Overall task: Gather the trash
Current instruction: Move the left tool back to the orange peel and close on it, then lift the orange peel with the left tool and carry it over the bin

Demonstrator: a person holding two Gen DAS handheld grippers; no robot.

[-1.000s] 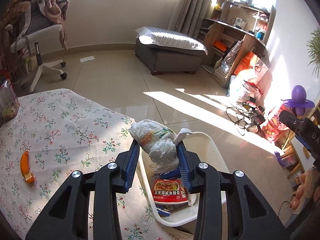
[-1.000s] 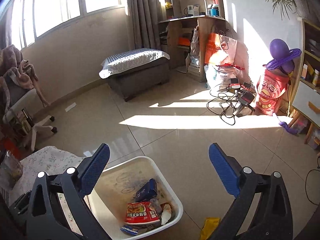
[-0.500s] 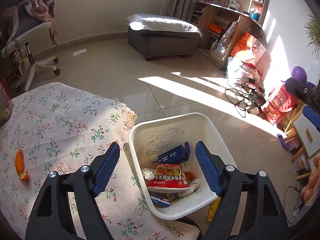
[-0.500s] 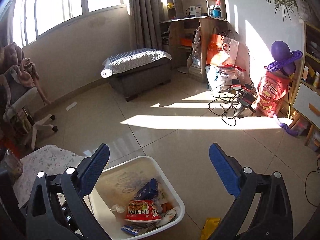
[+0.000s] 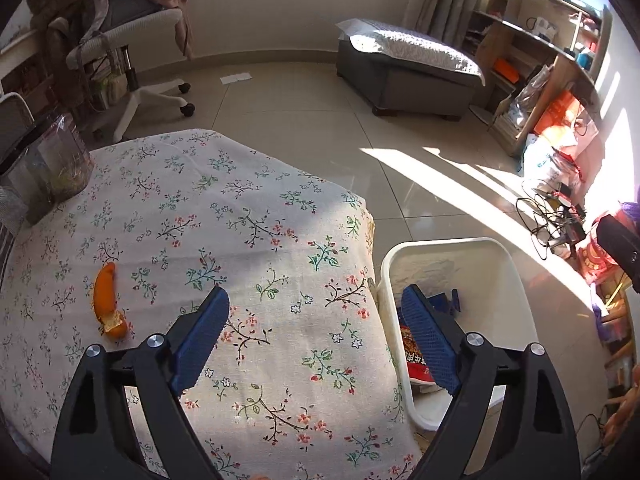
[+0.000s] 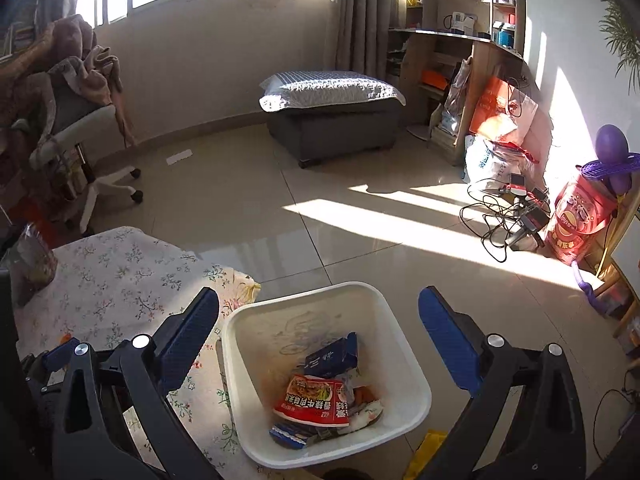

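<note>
A white bin [image 6: 400, 360] stands on the floor at the table's right edge, holding a red snack packet [image 6: 316, 400], a blue box [image 6: 332, 356] and other wrappers; it also shows in the left wrist view [image 5: 516, 296]. An orange peel [image 5: 106, 302] lies on the floral tablecloth [image 5: 240, 220], left of my left gripper [image 5: 316, 336], which is open and empty above the cloth near the bin. My right gripper [image 6: 318, 344] is open and empty, hovering over the bin.
A clear plastic container [image 5: 44, 168] stands at the table's far left. A white office chair [image 5: 132, 48], a grey ottoman [image 5: 404, 68], shelves with bags [image 6: 472, 92] and floor cables [image 6: 512, 212] surround the tiled floor.
My left gripper opened and dropped the crumpled white bag into the bin, then swung left from over the bin to over the tablecloth. The right gripper stayed open above the bin.
</note>
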